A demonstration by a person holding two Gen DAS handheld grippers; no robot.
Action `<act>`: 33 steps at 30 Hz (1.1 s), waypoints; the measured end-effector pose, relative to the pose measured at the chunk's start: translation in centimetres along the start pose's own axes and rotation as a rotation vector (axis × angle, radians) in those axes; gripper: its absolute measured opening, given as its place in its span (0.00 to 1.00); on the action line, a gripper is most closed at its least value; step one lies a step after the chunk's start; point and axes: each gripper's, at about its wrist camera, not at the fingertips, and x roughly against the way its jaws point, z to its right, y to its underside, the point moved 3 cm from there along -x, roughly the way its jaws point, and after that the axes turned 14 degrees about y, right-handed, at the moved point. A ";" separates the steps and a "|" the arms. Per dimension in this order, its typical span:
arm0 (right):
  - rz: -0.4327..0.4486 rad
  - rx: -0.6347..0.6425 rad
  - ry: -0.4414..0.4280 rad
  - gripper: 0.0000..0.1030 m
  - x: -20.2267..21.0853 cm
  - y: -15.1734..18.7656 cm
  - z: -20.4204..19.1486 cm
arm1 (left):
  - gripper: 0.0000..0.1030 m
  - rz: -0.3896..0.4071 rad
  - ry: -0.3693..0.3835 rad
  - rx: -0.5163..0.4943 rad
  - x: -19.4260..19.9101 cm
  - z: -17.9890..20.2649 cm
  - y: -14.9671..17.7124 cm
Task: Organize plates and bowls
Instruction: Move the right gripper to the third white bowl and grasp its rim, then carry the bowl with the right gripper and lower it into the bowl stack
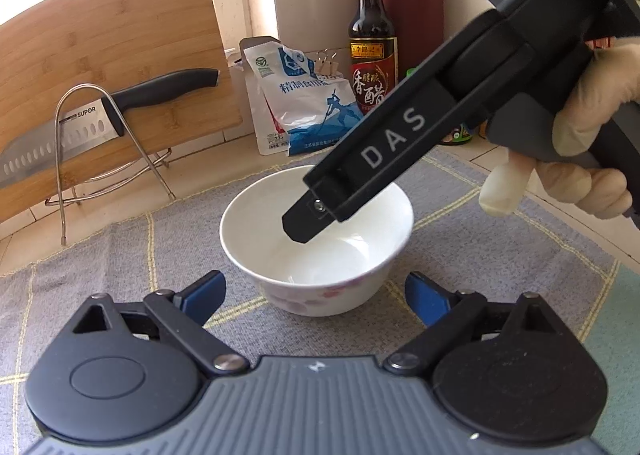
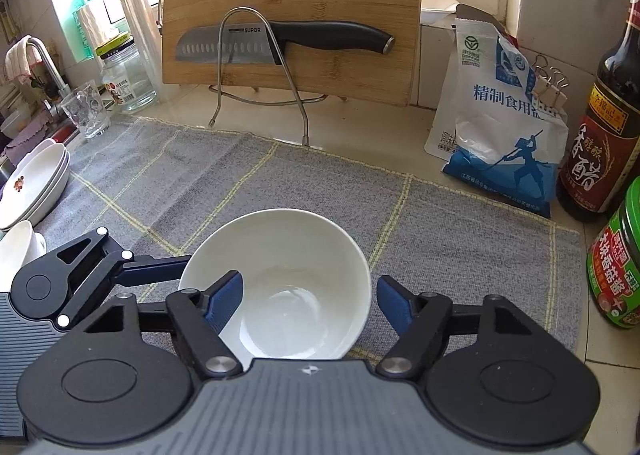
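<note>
A white bowl (image 1: 316,255) (image 2: 280,275) with pink flowers on its outside stands upright on the grey cloth mat (image 2: 320,183). My left gripper (image 1: 318,295) is open, its blue fingers (image 1: 212,293) spread to either side of the bowl's near wall. My right gripper (image 2: 308,303) is open over the bowl: one of its fingers (image 2: 224,303) reaches inside, the other sits just outside the right rim, pads apart from the wall. A gloved hand (image 1: 580,103) holds it. A stack of white plates (image 2: 32,183) and another bowl (image 2: 16,251) lie at the far left.
Behind the mat a bamboo cutting board (image 2: 292,15) leans in a wire rack (image 2: 256,67) with a knife (image 2: 280,41). A salt bag (image 2: 500,127), vinegar bottle (image 2: 604,127) and green-lidded jar (image 2: 616,259) crowd the right. A glass (image 2: 86,109), glass jar (image 2: 128,75) and faucet (image 2: 44,59) stand left.
</note>
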 end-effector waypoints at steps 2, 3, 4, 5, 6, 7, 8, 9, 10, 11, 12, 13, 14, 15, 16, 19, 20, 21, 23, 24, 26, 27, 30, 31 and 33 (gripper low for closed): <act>-0.003 0.007 -0.005 0.71 -0.2 -0.1 -0.1 | 0.92 0.002 -0.002 0.003 -0.1 -0.1 0.0; -0.004 0.010 -0.006 0.71 -0.3 -0.2 -0.2 | 0.91 0.004 0.001 0.006 -0.1 -0.2 0.0; -0.005 0.012 -0.006 0.71 -0.3 -0.3 -0.2 | 0.91 0.007 0.006 0.008 -0.1 -0.2 -0.1; -0.007 0.016 -0.008 0.70 -0.4 -0.3 -0.2 | 0.90 0.012 0.007 0.004 -0.1 -0.1 -0.2; -0.009 0.017 -0.009 0.70 -0.5 -0.3 -0.2 | 0.90 0.018 0.004 -0.007 -0.1 -0.1 -0.3; -0.011 0.018 -0.012 0.70 -0.5 -0.4 -0.2 | 0.89 0.019 0.004 -0.014 -0.1 -0.1 -0.4; -0.012 0.018 -0.015 0.70 -0.6 -0.4 -0.1 | 0.88 0.019 0.007 -0.015 -0.2 -0.1 -0.4; -0.012 0.019 -0.017 0.70 -0.6 -0.4 -0.1 | 0.87 0.018 0.009 -0.015 -0.3 -0.2 -0.5; -0.013 0.019 -0.020 0.70 -0.6 -0.4 0.0 | 0.86 0.016 0.010 -0.016 -0.4 -0.2 -0.6; -0.014 0.019 -0.025 0.69 -0.7 -0.5 0.0 | 0.86 0.016 0.014 -0.015 -0.5 -0.2 -0.6; -0.014 0.017 -0.026 0.69 -0.7 -0.5 0.0 | 0.86 0.016 0.015 -0.013 -0.5 -0.3 -0.6; -0.014 0.016 -0.028 0.68 -0.7 -0.5 0.1 | 0.86 0.017 0.014 -0.013 -0.5 -0.3 -0.6; -0.016 0.015 -0.030 0.67 -0.8 -0.5 0.1 | 0.86 0.017 0.014 -0.013 -0.5 -0.2 -0.6; -0.018 0.013 -0.034 0.67 -0.8 -0.6 0.2 | 0.86 0.017 0.013 -0.013 -0.6 -0.3 -0.6; -0.020 0.011 -0.039 0.67 -0.9 -0.6 0.3 | 0.86 0.017 0.014 -0.013 -0.6 -0.3 -0.6; -0.029 0.000 -0.056 0.67 -1.1 -0.5 0.5 | 0.86 0.016 0.018 -0.012 -0.6 -0.4 -0.6; -0.033 -0.004 -0.063 0.67 -1.2 -0.5 0.5 | 0.86 0.015 0.017 -0.013 -0.7 -0.4 -0.6; -0.036 -0.006 -0.067 0.67 -1.2 -0.6 0.6 | 0.86 0.014 0.016 -0.014 -0.7 -0.4 -0.6; -0.039 -0.020 -0.075 0.67 -1.2 -0.6 0.7 | 0.86 0.010 0.018 -0.012 -0.7 -0.4 -0.6; -0.042 -0.027 -0.078 0.67 -1.1 -0.6 0.7 | 0.86 0.006 0.019 -0.014 -0.7 -0.4 -0.6; -0.045 -0.040 -0.086 0.67 -1.0 -0.6 0.8 | 0.86 -0.003 0.017 -0.017 -0.6 -0.3 -0.7; -0.046 -0.045 -0.089 0.67 -0.9 -0.6 0.7 | 0.86 -0.004 0.017 -0.020 -0.5 -0.2 -0.7; -0.040 -0.044 -0.090 0.67 -0.1 -0.7 0.4 | 0.86 -0.008 0.019 -0.020 0.0 -0.2 -0.8; -0.039 -0.041 -0.090 0.67 0.2 -0.8 0.2 | 0.86 -0.010 0.020 -0.021 0.2 -0.1 -0.8; -0.034 -0.031 -0.090 0.67 0.9 -0.8 -0.2 | 0.86 -0.016 0.019 -0.028 0.8 0.1 -0.9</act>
